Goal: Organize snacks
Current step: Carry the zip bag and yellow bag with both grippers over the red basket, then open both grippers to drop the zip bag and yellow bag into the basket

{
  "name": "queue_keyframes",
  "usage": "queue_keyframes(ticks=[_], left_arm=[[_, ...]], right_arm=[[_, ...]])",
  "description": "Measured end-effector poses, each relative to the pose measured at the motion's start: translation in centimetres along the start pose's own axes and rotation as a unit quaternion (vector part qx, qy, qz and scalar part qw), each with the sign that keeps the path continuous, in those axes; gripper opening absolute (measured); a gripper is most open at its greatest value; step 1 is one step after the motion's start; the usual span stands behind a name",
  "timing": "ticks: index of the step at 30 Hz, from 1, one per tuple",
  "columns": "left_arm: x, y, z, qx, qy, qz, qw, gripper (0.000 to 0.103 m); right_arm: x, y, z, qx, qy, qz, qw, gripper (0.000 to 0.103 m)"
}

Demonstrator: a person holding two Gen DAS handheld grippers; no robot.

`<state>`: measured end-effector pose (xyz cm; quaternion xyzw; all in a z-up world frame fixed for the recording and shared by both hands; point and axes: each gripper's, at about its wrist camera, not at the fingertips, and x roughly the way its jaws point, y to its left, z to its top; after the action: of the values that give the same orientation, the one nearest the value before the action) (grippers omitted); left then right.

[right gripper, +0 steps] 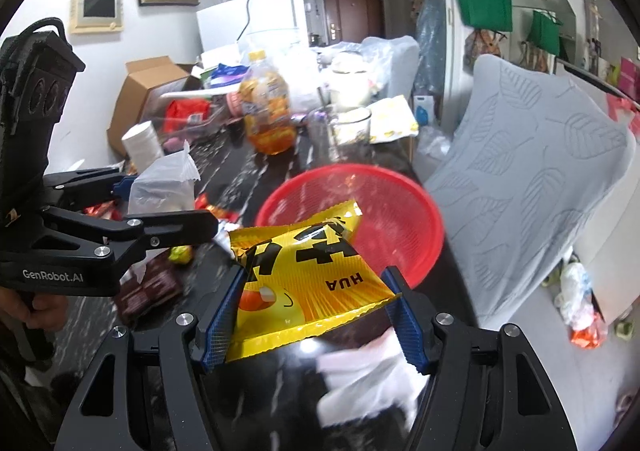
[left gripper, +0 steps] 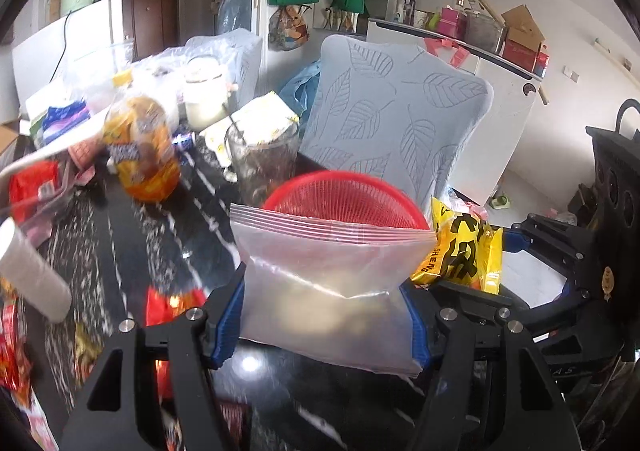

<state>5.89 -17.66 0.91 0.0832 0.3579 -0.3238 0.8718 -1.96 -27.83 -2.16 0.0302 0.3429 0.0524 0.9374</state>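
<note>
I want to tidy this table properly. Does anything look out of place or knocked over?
Yes. A white roll lies on its side at the table's left edge, and loose wrappers are scattered on the black table outside the red basket. The basket looks empty.

A black marble-patterned table (right gripper: 280,391) bears a red basket (right gripper: 400,211) and juice bottle (right gripper: 266,107).

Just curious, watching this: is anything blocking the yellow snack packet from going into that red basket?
Nothing visible does. The right gripper holds the yellow snack packet in its jaws just short of the red basket, whose open top is unobstructed.
</note>
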Motion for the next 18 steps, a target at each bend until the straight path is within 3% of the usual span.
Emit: queue_keyframes(ticks=[11, 18], left_arm=[[5.2, 0.0, 4.2, 0.021, -0.002, 0.005, 0.9998, 0.065], [7.9, 0.1, 5.2, 0.027, 0.008, 0.023, 0.9993, 0.065]], right_arm=[[3.3, -4.1, 2.8, 0.01, -0.005, -0.028, 1.0, 0.068], [5.4, -5.6, 3.7, 0.02, 0.0, -0.039, 0.999, 0.069]])
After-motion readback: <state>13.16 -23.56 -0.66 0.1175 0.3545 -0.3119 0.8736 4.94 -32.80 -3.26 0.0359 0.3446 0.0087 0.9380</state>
